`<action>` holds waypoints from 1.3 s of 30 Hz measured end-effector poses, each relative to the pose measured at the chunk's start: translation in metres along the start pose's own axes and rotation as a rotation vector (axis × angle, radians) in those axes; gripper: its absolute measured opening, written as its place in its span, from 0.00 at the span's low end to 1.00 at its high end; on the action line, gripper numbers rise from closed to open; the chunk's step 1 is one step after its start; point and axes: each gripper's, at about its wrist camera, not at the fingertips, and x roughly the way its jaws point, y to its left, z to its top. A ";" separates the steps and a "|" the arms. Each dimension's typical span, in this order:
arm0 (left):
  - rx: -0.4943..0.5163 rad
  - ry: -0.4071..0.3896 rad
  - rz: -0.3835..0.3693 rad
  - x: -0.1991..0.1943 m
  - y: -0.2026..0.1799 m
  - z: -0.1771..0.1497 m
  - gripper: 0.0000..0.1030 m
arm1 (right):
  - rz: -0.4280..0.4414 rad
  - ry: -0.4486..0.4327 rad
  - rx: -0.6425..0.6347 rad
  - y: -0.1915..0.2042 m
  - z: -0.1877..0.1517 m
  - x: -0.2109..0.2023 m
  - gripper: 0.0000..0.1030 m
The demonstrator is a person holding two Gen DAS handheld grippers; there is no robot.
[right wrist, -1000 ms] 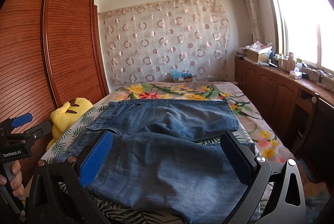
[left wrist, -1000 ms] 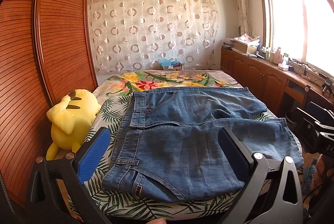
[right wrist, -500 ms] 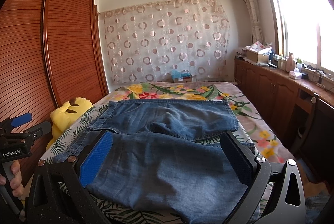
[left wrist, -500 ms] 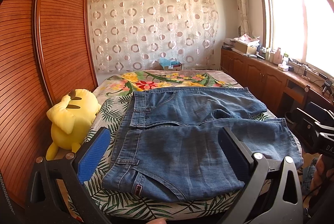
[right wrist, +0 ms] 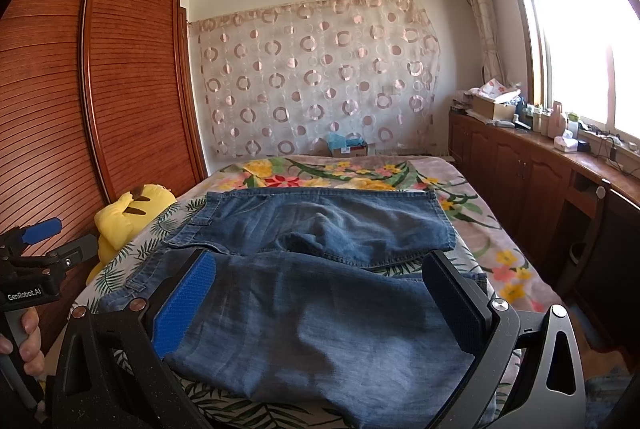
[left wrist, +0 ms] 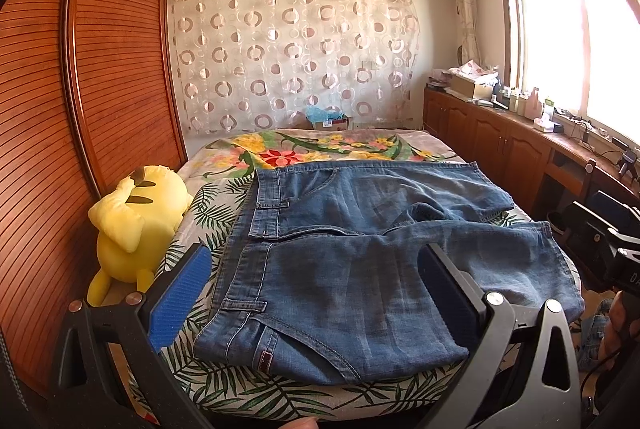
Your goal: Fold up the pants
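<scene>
Blue denim pants (left wrist: pixel 360 261) lie spread across the near end of the bed, waistband to the left, both legs running right; in the right wrist view the pants (right wrist: pixel 320 309) fill the foreground. My left gripper (left wrist: pixel 316 269) is open above the waistband side, nothing between its blue pads. My right gripper (right wrist: pixel 320 281) hangs open over the nearer leg, holding nothing. The left gripper (right wrist: pixel 38 241) shows at the far left of the right wrist view, held in a hand. Part of the right gripper (left wrist: pixel 608 241) appears at the right edge of the left wrist view.
The bed (left wrist: pixel 320 145) has a floral cover. A yellow plush toy (left wrist: pixel 136 221) sits at its left edge against the wooden wardrobe (left wrist: pixel 80 109). Wooden cabinets (right wrist: pixel 540 169) with clutter run under the window on the right. A curtain covers the far wall.
</scene>
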 end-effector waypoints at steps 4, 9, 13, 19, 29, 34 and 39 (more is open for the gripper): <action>-0.005 0.033 -0.004 0.010 0.005 -0.007 1.00 | -0.006 0.010 -0.007 -0.003 -0.003 0.003 1.00; -0.002 0.075 -0.007 0.028 0.006 -0.021 1.00 | -0.016 0.041 -0.011 -0.010 -0.008 0.013 1.00; 0.009 0.109 -0.011 0.037 0.006 -0.029 1.00 | -0.020 0.058 -0.015 -0.015 -0.009 0.016 1.00; 0.011 0.130 -0.033 0.042 0.007 -0.037 1.00 | -0.030 0.090 -0.029 -0.020 -0.012 0.019 1.00; 0.006 0.178 -0.053 0.059 0.023 -0.046 1.00 | -0.048 0.140 -0.022 -0.034 -0.019 0.020 0.92; -0.017 0.196 -0.043 0.066 0.043 -0.053 1.00 | -0.077 0.174 -0.033 -0.040 -0.017 0.023 0.86; -0.036 0.220 -0.002 0.074 0.067 -0.059 1.00 | -0.093 0.196 -0.018 -0.045 -0.018 0.020 0.86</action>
